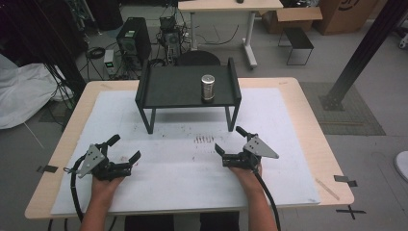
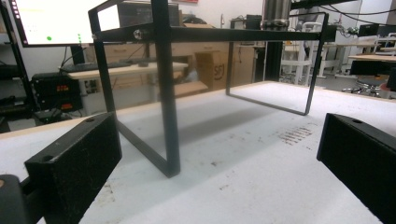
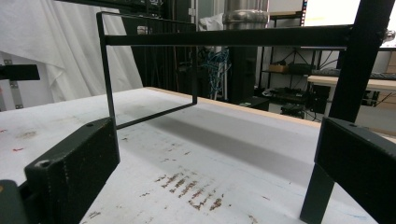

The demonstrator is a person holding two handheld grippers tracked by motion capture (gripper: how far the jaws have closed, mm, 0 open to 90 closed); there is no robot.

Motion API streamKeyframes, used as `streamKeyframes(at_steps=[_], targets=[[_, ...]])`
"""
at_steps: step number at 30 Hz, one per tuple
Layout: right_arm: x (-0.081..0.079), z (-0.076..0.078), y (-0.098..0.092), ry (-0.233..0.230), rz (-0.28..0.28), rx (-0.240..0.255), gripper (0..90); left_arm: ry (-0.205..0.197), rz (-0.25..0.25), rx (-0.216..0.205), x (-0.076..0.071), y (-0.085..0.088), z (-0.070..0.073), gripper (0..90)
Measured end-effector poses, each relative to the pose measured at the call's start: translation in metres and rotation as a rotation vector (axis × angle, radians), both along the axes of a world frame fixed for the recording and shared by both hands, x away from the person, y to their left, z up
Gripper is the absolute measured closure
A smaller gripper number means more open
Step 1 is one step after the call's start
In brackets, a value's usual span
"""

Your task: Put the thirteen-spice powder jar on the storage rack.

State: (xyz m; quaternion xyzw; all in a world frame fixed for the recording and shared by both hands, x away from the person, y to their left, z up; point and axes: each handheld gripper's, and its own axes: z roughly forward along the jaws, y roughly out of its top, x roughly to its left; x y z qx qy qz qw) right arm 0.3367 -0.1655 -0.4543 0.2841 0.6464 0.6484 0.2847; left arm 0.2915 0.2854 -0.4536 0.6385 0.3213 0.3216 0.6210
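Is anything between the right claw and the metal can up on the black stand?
Nothing visible blocks it. The right claw rests open on the white mat; the metal can stands alone on the black stand, higher than the claw, so approach over the front edge.

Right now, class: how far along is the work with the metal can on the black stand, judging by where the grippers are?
Nothing looks done yet: the metal can stands upright on the black stand, untouched. In hand: nothing; the left gripper and right gripper rest open on the white mat, short of the stand. Probably left: reaching the can, gripping it and moving it.
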Motion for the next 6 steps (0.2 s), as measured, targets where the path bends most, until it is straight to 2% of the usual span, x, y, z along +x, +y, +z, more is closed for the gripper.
streamKeyframes(at_steps=[6], targets=[[0.0,0.0,-0.0001,0.0,0.0,0.001,0.0,-0.003,0.0,-0.001,-0.0001,-0.0001,-0.0001,0.4]])
